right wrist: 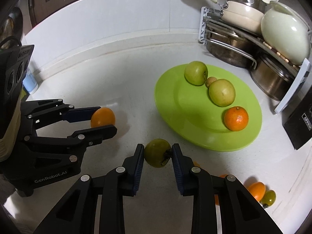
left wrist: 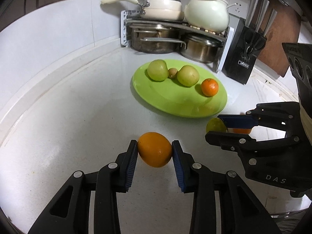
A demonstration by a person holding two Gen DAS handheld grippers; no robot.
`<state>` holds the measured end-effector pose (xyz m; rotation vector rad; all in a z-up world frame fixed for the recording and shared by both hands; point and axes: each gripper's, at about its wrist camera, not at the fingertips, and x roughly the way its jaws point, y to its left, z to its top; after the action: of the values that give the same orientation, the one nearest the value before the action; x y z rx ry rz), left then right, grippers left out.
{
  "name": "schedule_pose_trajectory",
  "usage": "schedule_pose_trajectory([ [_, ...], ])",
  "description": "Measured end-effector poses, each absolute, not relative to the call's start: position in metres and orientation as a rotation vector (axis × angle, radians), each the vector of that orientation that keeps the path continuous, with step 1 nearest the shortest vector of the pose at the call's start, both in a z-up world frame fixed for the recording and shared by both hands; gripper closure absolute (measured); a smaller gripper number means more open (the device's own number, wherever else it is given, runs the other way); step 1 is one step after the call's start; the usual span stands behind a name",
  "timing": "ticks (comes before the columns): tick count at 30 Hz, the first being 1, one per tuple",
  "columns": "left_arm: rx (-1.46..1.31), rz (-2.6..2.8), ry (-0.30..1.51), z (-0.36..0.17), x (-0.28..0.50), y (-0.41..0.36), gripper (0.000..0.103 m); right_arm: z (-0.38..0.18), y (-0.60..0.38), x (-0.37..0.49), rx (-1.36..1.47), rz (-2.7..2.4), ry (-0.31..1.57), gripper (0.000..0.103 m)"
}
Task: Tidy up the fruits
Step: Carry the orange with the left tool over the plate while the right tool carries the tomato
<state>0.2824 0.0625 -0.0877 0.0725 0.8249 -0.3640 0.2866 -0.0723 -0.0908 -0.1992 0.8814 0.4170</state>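
Left gripper [left wrist: 154,149] clamps an orange [left wrist: 155,149]; right gripper [right wrist: 157,153] clamps a green tomato [right wrist: 156,152].

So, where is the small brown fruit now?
The small brown fruit lies on the green plate, wedged between the two green apples at the plate's far side, near the pot rack. The mandarin sits further right.

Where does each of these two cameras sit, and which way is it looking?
Left wrist view: sits on the left hand-held gripper, looking down along its fingers at the orange it grips; the right hand-held gripper shows on the right.
Right wrist view: sits on the right hand-held gripper, looking down at the green fruit it grips; the left hand-held gripper shows on the left.
Both share the green plate, counter and pot rack.
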Motion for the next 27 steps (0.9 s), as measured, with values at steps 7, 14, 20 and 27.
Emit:
schedule_pose_trajectory([
  [7,0.075,-0.363,0.782,-0.070,0.273,0.056,0.068,-0.073,-0.080,0.276,-0.178,0.406,0.836,0.073],
  [14,0.081,-0.366,0.735,-0.050,0.264,0.045,0.068,-0.055,-0.094,0.266,-0.149,0.388,0.786,0.073],
  [20,0.090,-0.375,0.699,-0.034,0.262,0.033,0.068,-0.042,-0.106,0.263,-0.141,0.370,0.750,0.073],
  [27,0.103,-0.385,0.659,-0.019,0.265,0.015,0.068,-0.025,-0.123,0.264,-0.115,0.342,0.707,0.073],
])
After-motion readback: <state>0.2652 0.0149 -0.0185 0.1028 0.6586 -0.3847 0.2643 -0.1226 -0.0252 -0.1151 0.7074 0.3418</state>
